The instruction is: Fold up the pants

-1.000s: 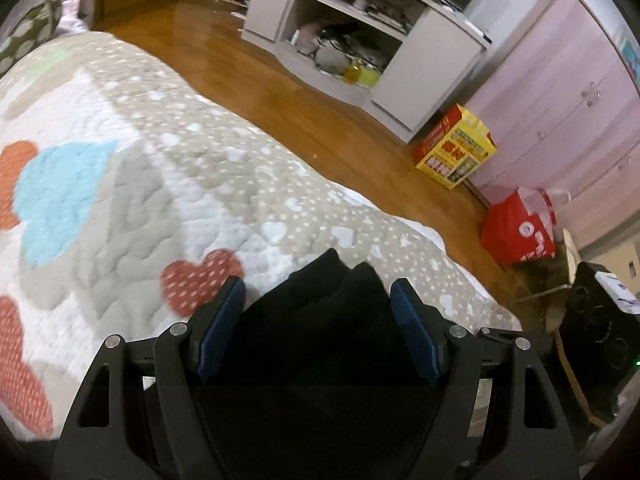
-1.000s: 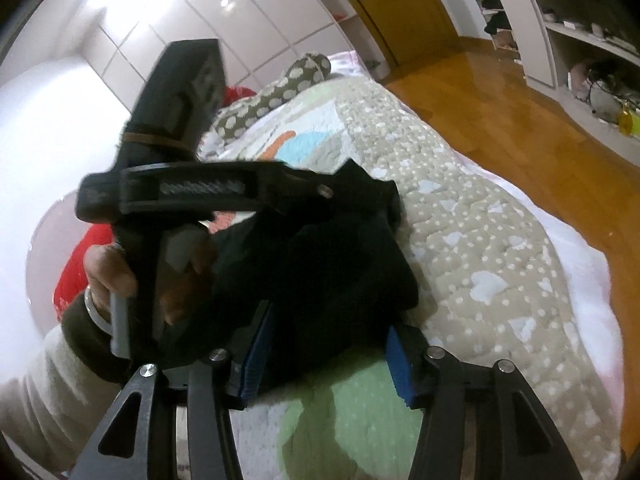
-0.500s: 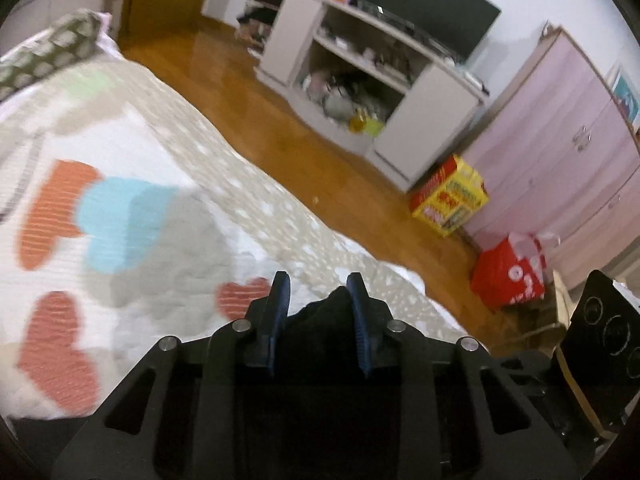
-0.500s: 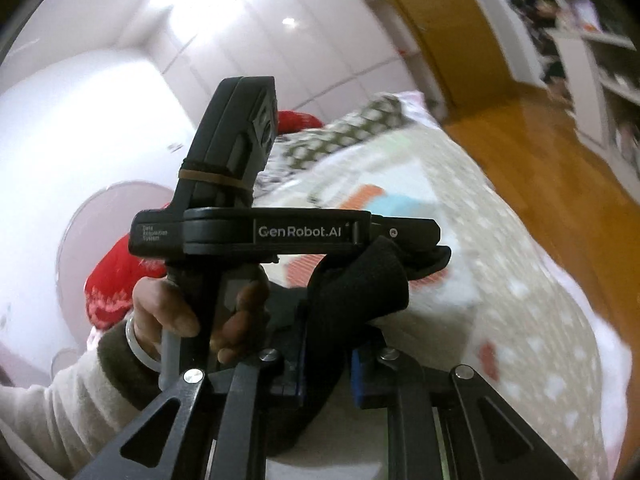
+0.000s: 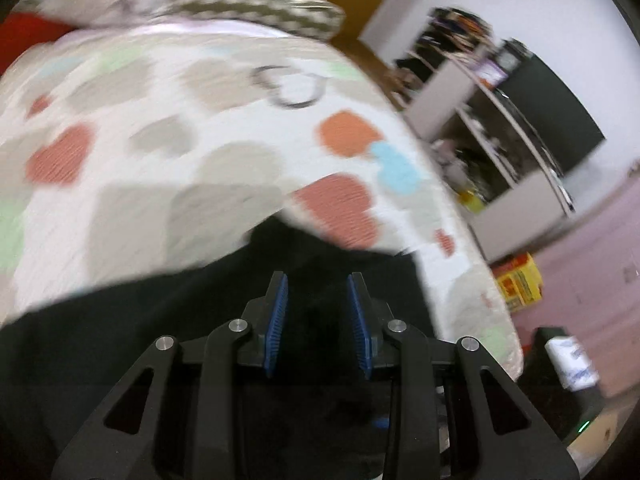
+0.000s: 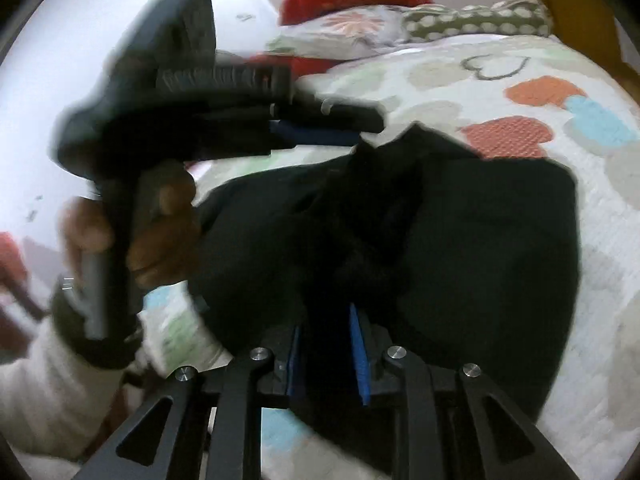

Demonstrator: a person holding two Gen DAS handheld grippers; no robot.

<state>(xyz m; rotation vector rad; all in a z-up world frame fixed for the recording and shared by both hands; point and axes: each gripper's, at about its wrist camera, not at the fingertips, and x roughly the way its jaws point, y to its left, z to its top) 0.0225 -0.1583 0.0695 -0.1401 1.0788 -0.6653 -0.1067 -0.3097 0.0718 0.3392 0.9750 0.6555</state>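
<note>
The black pants point(image 6: 480, 248) lie bunched on a quilt with coloured hearts point(image 6: 520, 92). My right gripper point(image 6: 326, 320) is shut on a fold of the black cloth near its lower edge. My left gripper point(image 5: 318, 292) is shut on another bunch of the pants point(image 5: 180, 320), with cloth filling the gap between its blue pads. In the right wrist view the left gripper point(image 6: 328, 128) reaches over the pants' far edge, held by a hand. Both views are blurred by motion.
Pillows point(image 6: 400, 28) lie at the head of the bed. A shelf unit with a dark screen point(image 5: 540, 120), a yellow box point(image 5: 520, 280) and a pink wardrobe stand beyond the bed's right edge, across the wooden floor.
Both grippers closed on the pants from open a second ago. Since then both have swung with the cloth toward the head of the bed, and the pants now spread lower over the quilt.
</note>
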